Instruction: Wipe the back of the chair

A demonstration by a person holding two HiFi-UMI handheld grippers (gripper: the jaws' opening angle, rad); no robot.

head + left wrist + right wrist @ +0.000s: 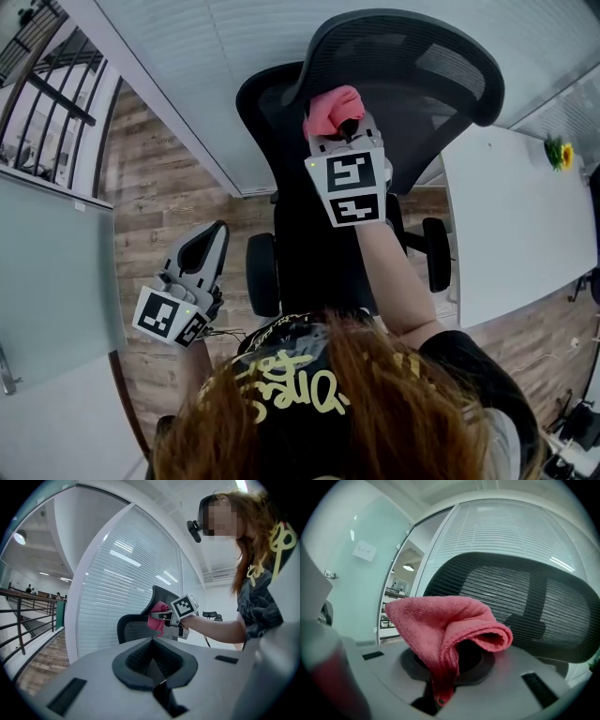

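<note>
A black mesh office chair [412, 70] stands in front of me, its curved backrest [520, 602] filling the right gripper view. My right gripper [339, 127] is shut on a folded pink cloth [333, 109], held up against the inner face of the backrest near its left side. The cloth [445, 625] bunches over the jaws; it also shows as a pink wad [158, 616] in the left gripper view. My left gripper [208, 246] hangs low at the left, away from the chair, jaws shut with nothing in them.
A white desk [516, 225] with a small yellow flower [560, 153] stands right of the chair. A glass wall with white blinds [216, 56] runs behind it. Wooden floor [159, 187] lies at the left, with a railing [47, 84] beyond.
</note>
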